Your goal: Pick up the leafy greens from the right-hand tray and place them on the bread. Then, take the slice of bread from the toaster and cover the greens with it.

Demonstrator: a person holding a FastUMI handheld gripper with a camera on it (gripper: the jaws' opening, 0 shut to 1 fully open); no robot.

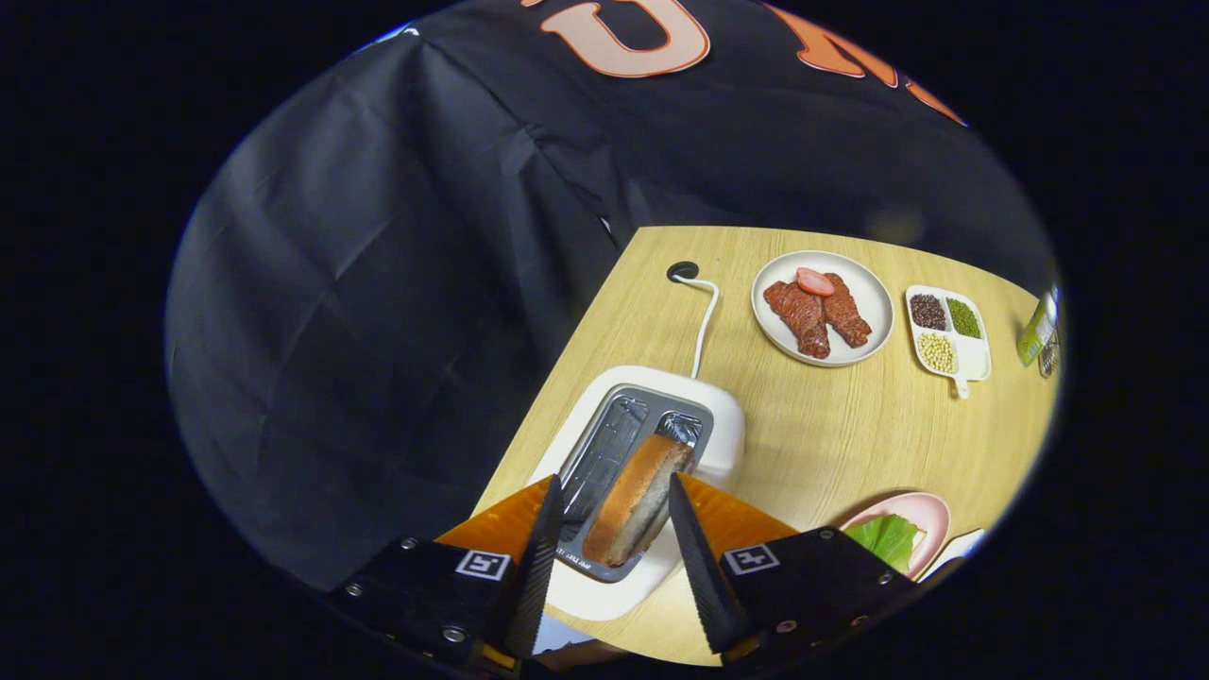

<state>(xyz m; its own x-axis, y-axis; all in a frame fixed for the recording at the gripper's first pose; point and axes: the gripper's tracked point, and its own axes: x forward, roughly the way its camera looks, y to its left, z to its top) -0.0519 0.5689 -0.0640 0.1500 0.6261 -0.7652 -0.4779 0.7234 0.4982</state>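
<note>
A slice of bread [635,501] with a brown crust stands upright in the right slot of a white toaster [723,430]. My gripper [612,480] hangs above the toaster, open, with the slice between its fingers. The right finger [689,538] is close beside the slice, and a gap of empty slot lies between the slice and the left finger [538,548]. To the right of the toaster, past the right finger, a green leaf [886,538] lies on a pink plate [930,518]. The gripper body partly hides it, and what lies under the leaf is hidden.
The toaster's white cable [704,326] runs to a hole in the wooden table [831,425]. Beyond the toaster are a white plate with brown meat pieces [820,310] and a divided dish of beans [947,332]. A green bottle [1037,331] stands at the far right.
</note>
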